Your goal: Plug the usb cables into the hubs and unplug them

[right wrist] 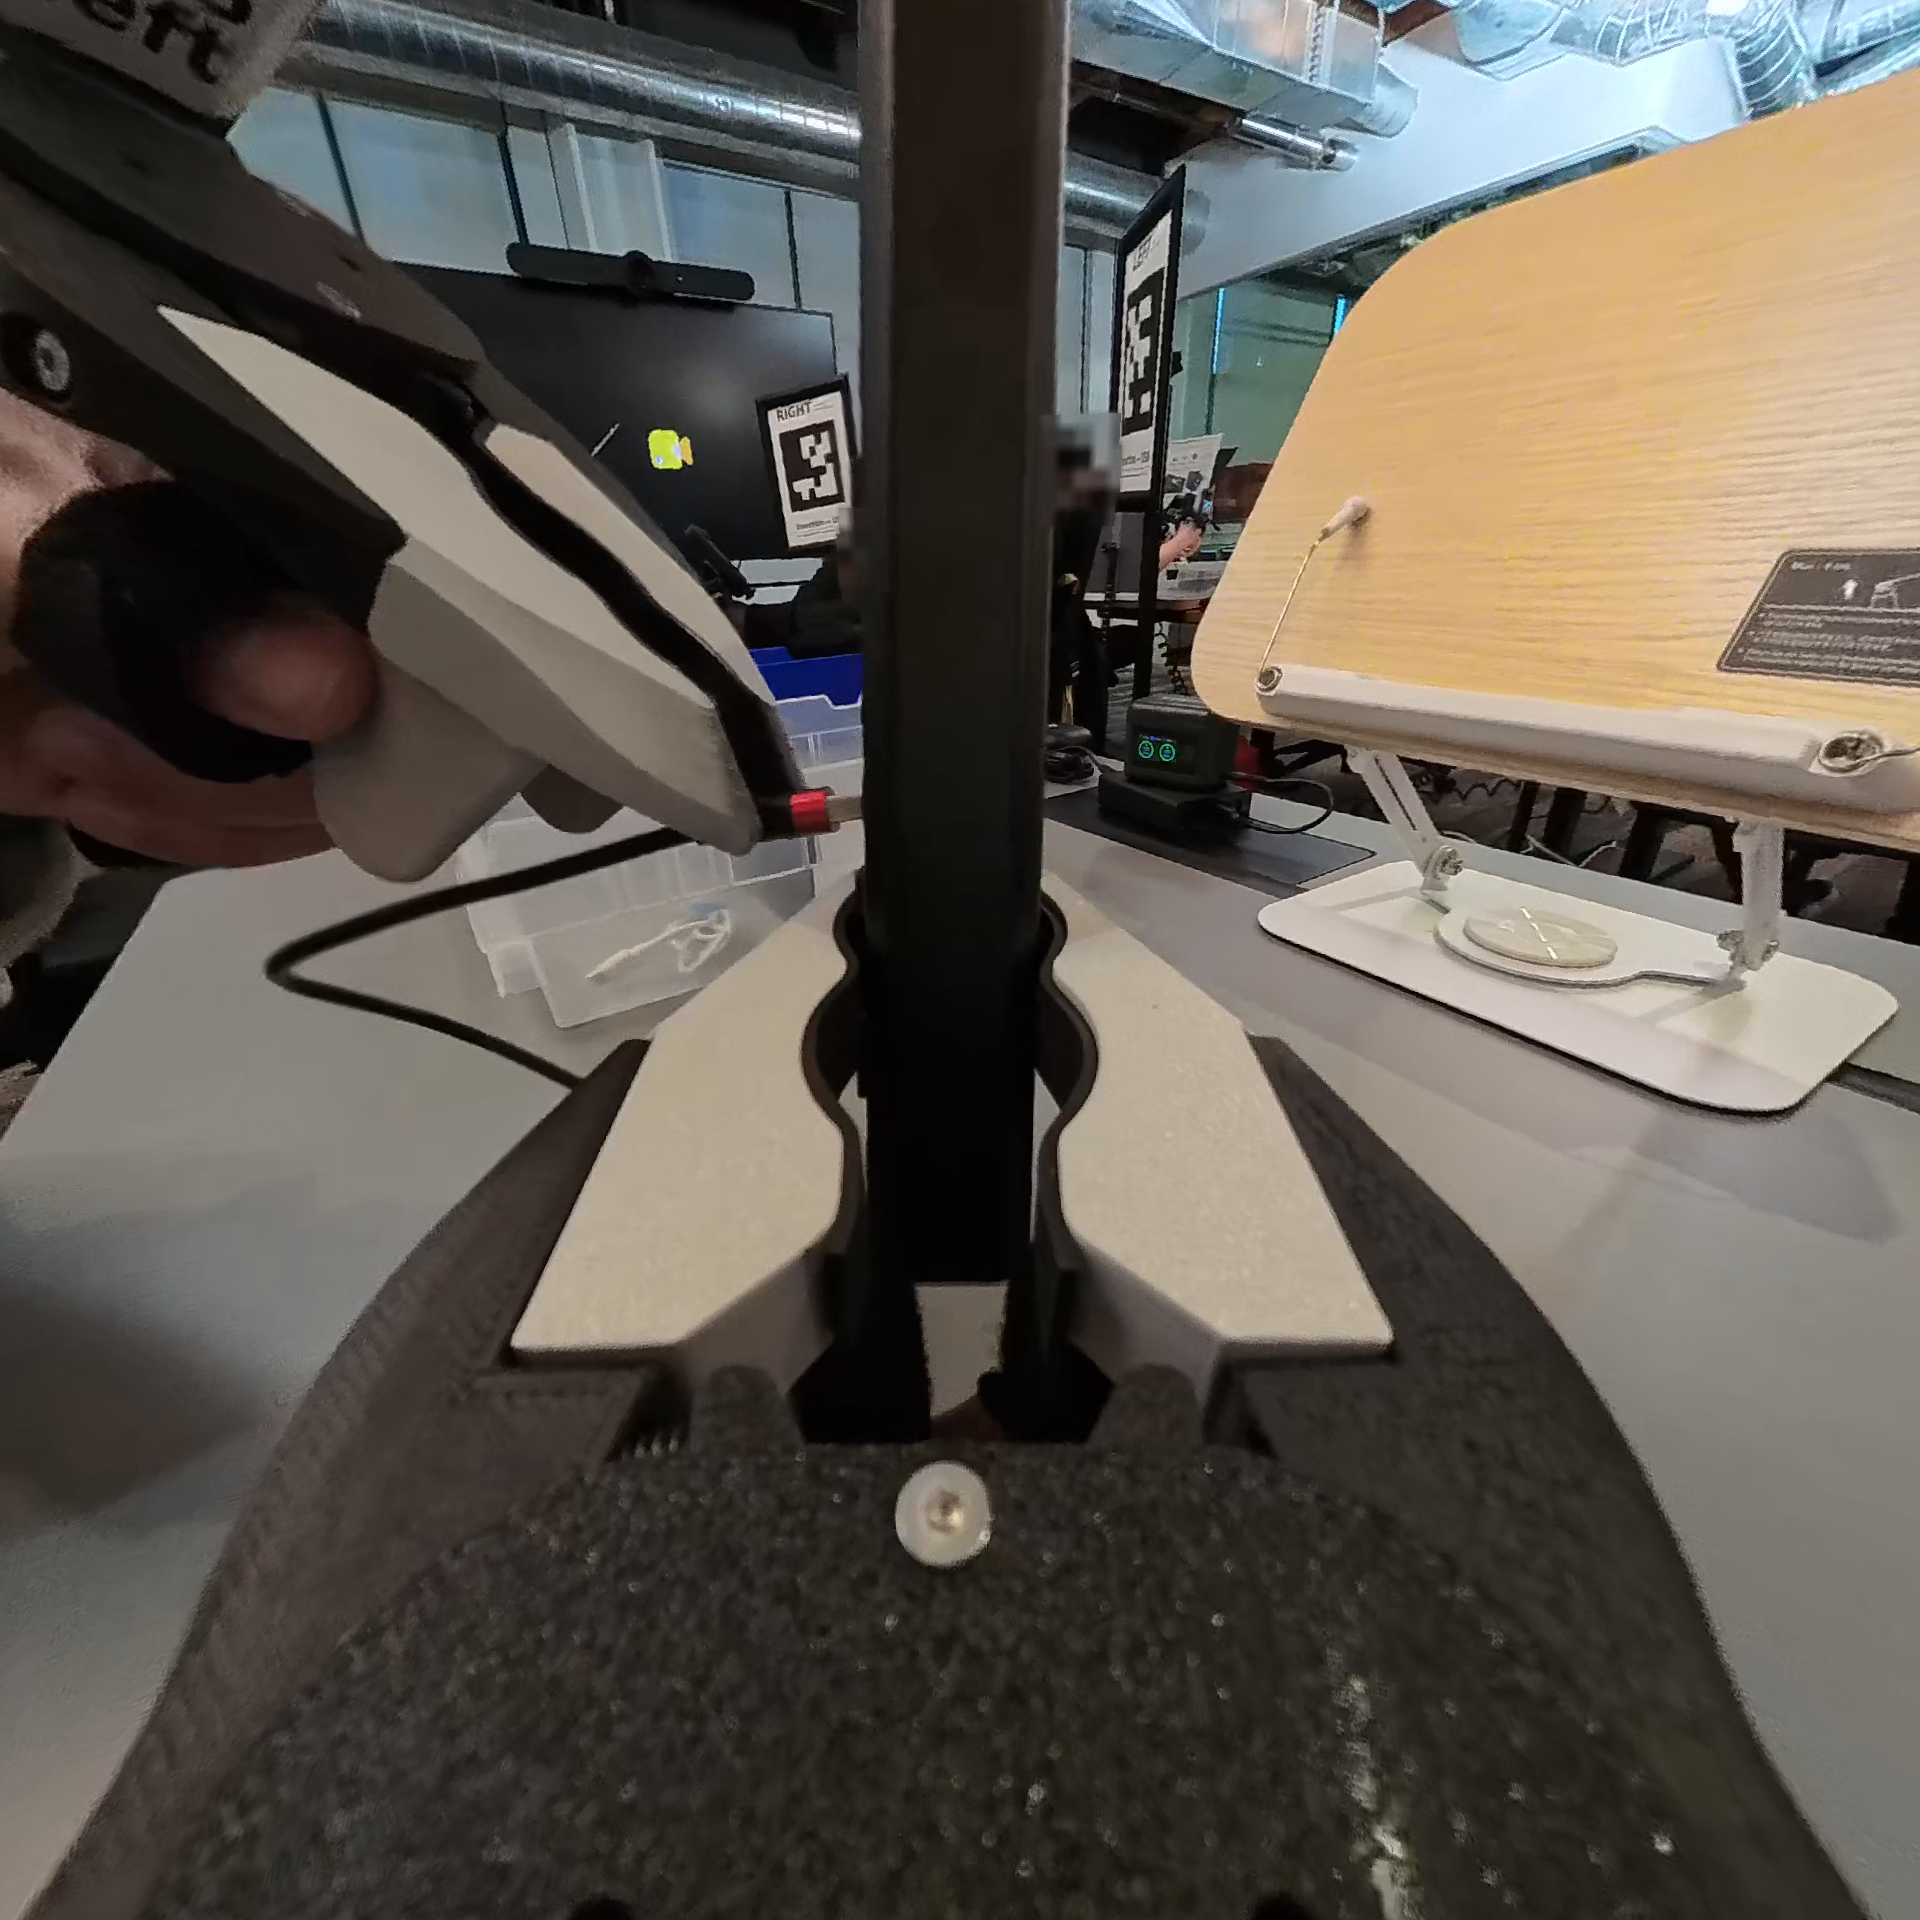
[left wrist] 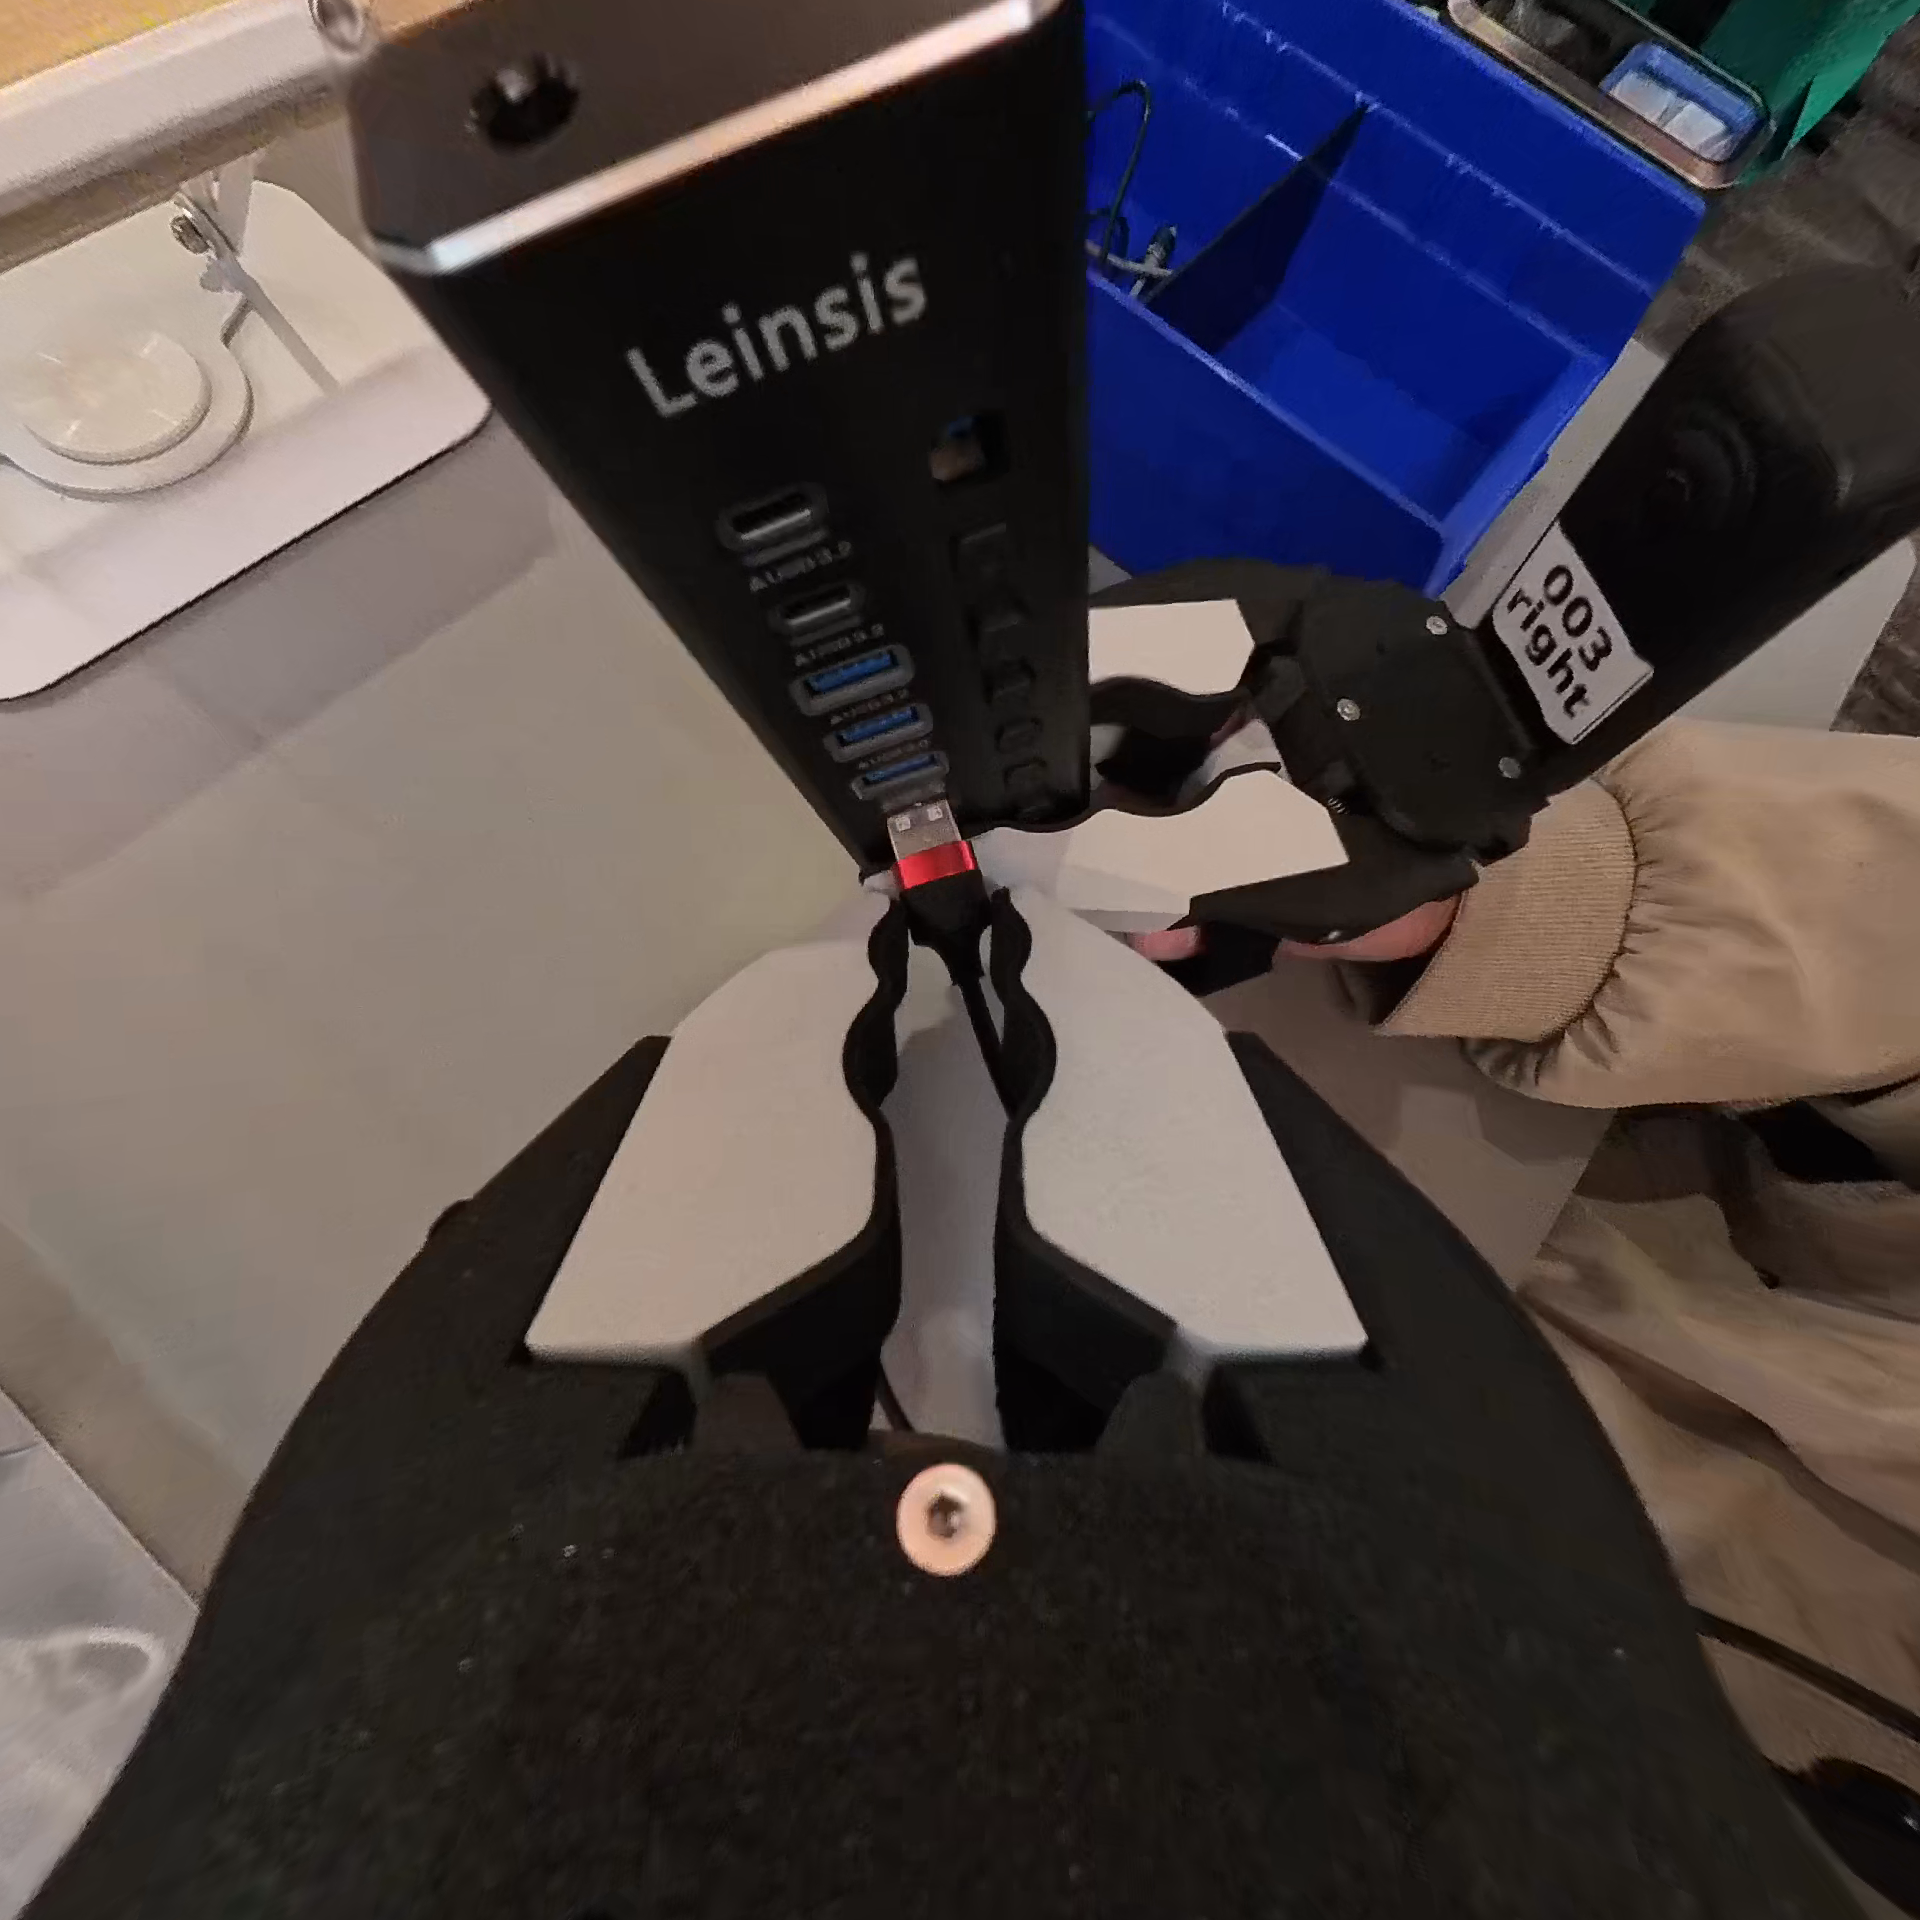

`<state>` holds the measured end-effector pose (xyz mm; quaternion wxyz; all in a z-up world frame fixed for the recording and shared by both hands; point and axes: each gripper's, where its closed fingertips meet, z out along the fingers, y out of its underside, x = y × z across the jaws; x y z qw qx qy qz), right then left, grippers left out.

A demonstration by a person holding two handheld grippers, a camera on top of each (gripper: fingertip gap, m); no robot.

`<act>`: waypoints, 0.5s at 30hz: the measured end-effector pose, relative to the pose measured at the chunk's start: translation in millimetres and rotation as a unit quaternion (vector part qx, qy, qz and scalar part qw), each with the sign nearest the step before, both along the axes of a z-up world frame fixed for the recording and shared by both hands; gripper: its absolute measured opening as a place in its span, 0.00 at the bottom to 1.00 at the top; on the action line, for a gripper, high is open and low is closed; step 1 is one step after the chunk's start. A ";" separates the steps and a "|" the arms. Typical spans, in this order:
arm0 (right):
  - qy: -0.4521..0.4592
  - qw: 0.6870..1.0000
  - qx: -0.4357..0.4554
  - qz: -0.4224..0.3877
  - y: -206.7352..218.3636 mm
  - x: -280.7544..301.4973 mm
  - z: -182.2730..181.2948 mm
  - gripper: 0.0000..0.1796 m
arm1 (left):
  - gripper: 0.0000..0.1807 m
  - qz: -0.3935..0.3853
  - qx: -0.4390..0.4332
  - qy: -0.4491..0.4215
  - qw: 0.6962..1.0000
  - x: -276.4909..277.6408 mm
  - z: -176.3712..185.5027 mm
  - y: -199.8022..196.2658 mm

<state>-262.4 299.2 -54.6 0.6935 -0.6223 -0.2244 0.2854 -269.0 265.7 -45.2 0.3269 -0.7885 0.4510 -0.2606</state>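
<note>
Behind the hub sits a blue bin with a divider and a thin wire inside; to its left stands a wooden book stand on a white base. Your right gripper clamps the upright black hub's lower end, which blocks much of that view. Your left gripper pinches the red-collared USB plug, its metal tip at the lowest port; how deep it sits is unclear. The black cable trails across the grey table. Port labels are blurred.

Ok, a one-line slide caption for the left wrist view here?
Left gripper pinches a red-collared USB plug at the black hub gripped by the right gripper.
</note>
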 end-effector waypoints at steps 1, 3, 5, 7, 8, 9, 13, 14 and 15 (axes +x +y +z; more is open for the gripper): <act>0.002 1.000 -0.002 -0.002 -0.1 0.2 0.3 0.15 | 0.08 0.003 0.004 -0.002 1.000 0.4 0.8 0.2; -0.009 1.000 0.011 -0.010 -1.1 0.4 1.3 0.15 | 0.08 0.003 0.005 0.002 1.000 -0.2 0.9 -0.9; -0.056 0.997 0.045 -0.027 -1.9 -0.4 1.2 0.15 | 0.08 -0.002 -0.001 0.015 1.000 -3.2 -1.3 -2.5; -0.089 0.994 0.056 -0.036 -1.3 -1.5 0.1 0.15 | 0.08 -0.006 -0.011 0.007 1.000 -4.9 -1.6 -2.2; -0.086 0.994 0.049 -0.034 -1.3 -2.0 -1.0 0.15 | 0.08 -0.007 -0.016 -0.004 1.000 -5.1 -1.0 -1.6; -0.080 0.995 0.044 -0.033 -1.4 -2.4 -1.9 0.15 | 0.08 -0.007 -0.021 -0.013 1.000 -5.1 -0.8 -0.9; -0.085 0.995 0.035 -0.035 -1.6 -6.3 -3.6 0.15 | 0.08 -0.010 -0.010 -0.007 1.000 -5.2 -4.3 2.2; -0.067 0.997 0.022 -0.032 -0.9 -6.2 -3.1 0.15 | 0.08 -0.009 -0.006 -0.020 1.000 -4.2 -2.3 3.9; -0.049 0.998 0.008 -0.028 -0.5 -6.6 -2.8 0.15 | 0.08 -0.008 0.002 -0.032 0.999 -3.4 0.0 5.6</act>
